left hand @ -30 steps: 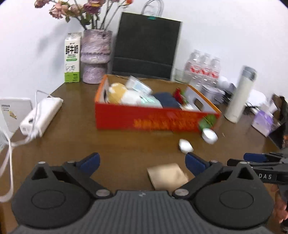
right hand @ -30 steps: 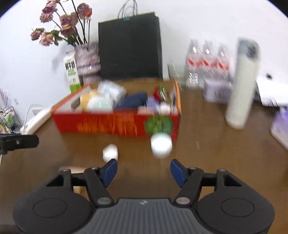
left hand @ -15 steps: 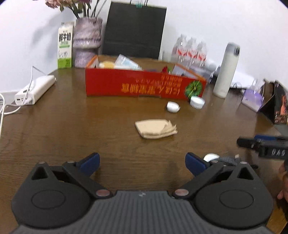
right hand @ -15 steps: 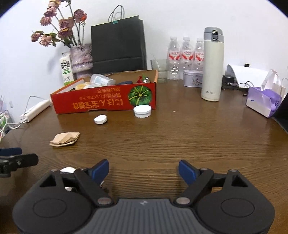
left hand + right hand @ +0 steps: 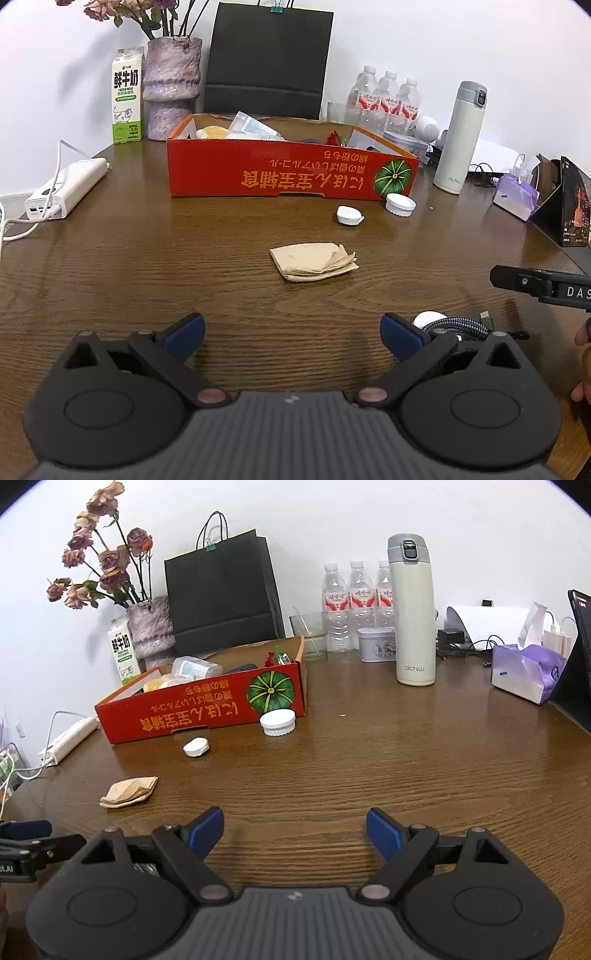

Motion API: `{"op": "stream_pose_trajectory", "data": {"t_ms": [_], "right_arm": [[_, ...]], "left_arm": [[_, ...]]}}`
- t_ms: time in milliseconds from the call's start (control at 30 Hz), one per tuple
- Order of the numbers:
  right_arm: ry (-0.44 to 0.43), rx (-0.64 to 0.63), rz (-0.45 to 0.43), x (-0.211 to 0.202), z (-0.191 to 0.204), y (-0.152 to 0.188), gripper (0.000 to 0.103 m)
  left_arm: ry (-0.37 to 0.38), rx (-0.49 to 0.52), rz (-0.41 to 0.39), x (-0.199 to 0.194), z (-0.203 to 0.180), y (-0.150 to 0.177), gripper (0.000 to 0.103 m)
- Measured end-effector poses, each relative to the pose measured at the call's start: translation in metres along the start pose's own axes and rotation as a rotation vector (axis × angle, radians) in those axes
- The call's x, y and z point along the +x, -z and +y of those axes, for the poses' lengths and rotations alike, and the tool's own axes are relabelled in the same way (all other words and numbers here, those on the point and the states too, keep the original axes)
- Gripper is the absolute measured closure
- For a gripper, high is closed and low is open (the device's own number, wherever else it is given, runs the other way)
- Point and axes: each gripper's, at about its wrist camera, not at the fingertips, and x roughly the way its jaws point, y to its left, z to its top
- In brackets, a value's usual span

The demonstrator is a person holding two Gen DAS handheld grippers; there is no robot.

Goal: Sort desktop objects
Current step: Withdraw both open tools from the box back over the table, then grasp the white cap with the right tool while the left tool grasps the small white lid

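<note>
A red cardboard box point(image 5: 291, 173) point(image 5: 207, 709) holding several items stands at the back of the wooden table. In front of it lie a small white case point(image 5: 349, 215) point(image 5: 196, 747), a white round lid point(image 5: 400, 204) point(image 5: 277, 722) and a folded brown napkin point(image 5: 314, 261) point(image 5: 129, 792). A coiled braided cable with a white charger point(image 5: 448, 326) lies by my left gripper's right finger. My left gripper point(image 5: 291, 334) is open and empty, low over the near table. My right gripper point(image 5: 294, 830) is open and empty too, near the front edge.
At the back stand a milk carton point(image 5: 127, 95), a vase with dried flowers point(image 5: 173, 86), a black paper bag point(image 5: 267, 61), water bottles point(image 5: 388, 103) and a white thermos point(image 5: 412, 609). A power bank point(image 5: 66, 188) lies left. A tissue pack point(image 5: 524, 672) lies right.
Both grippers have pulled back from the red box toward the near edge of the table and lowered. The napkin, case and lid now lie farther ahead. Both stay open.
</note>
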Motion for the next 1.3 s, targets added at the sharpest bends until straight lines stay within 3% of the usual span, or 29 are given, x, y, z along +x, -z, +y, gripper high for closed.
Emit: {"op": "stream_pose_trajectory", "data": {"t_ms": [733, 900, 1133, 1233, 1300], "right_arm": [[-0.003, 0.008, -0.018, -0.003, -0.001, 0.002, 0.019], [0.003, -0.001, -0.009, -0.001, -0.001, 0.001, 0.019], [-0.011, -0.117, 0.026, 0.037, 0.015, -0.028, 0.021], [-0.015, -0.163, 0.059, 0.074, 0.025, -0.056, 0.023], [-0.017, -0.193, 0.079, 0.102, 0.029, -0.072, 0.028]], "left_arm": [[-0.016, -0.019, -0.003, 0.001, 0.002, 0.0, 0.0], [0.003, -0.016, -0.035, -0.002, 0.004, -0.002, 0.0], [0.057, -0.038, -0.044, 0.026, 0.007, -0.054, 0.0], [0.139, 0.013, 0.013, 0.062, -0.004, -0.086, 0.001], [0.113, 0.035, 0.043, 0.09, -0.013, -0.099, 0.006]]}}
